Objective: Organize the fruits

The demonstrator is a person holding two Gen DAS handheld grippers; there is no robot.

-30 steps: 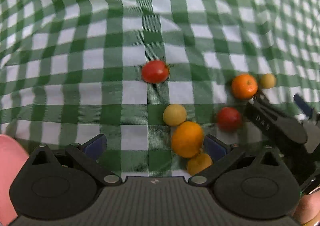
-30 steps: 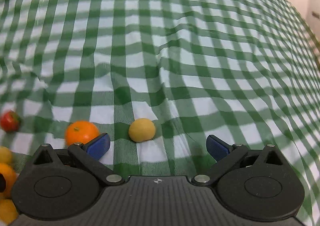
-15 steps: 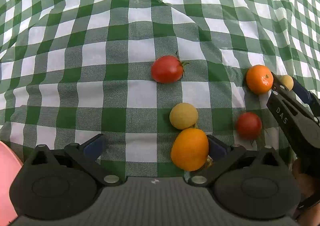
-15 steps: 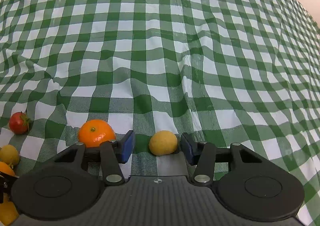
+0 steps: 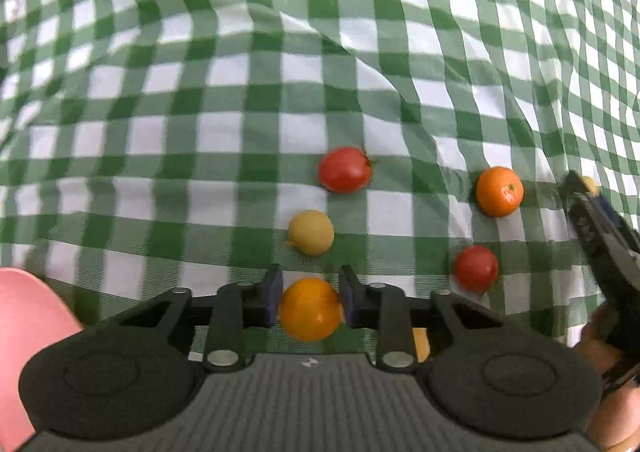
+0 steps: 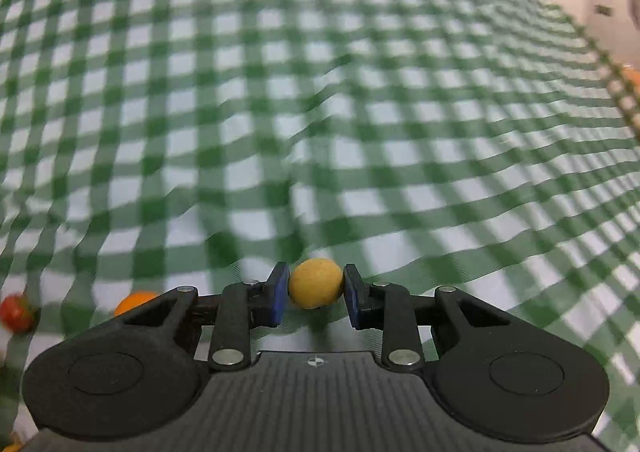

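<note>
Across my worktop's green checked cloth (image 5: 280,124), both pairs of tongs have just closed. My left tongs (image 5: 310,302) now clamp the orange fruit (image 5: 310,310); my right tongs (image 6: 316,292) pinch the small yellow fruit (image 6: 316,288). Both picks look made, so carrying can start. Two red tomatoes (image 5: 345,169), a mandarin (image 5: 499,191) and another yellow fruit (image 5: 311,232) lie loose. No readable lettering.

Beyond the tomato (image 5: 345,170) we've got open checked cloth (image 5: 240,52); loose fruit like the orange (image 5: 499,191) crowds our near right side.
</note>
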